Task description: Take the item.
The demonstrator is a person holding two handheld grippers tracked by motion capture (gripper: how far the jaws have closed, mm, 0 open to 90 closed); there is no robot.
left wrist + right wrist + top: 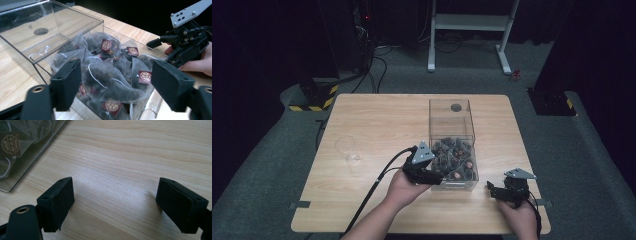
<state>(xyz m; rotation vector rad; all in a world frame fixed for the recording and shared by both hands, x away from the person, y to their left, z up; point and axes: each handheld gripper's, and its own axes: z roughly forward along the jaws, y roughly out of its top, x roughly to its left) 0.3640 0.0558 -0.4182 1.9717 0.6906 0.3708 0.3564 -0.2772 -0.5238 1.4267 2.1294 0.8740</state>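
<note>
Left gripper view: clear plastic box (75, 30) heaped with dark pyramid tea bags bearing maroon tags (110, 75), directly ahead of and just below left gripper (117, 87), jaws wide apart, empty. Nearer hand: left. Right gripper (116, 202) likewise spread and empty over bare wooden table (130, 152), just beside box. Small clear glass (347, 149) well apart, leftward. Box wall between jaws and bags, probably.

Open tool (116, 85) over tea bags (110, 75) in box (75, 25)
</note>
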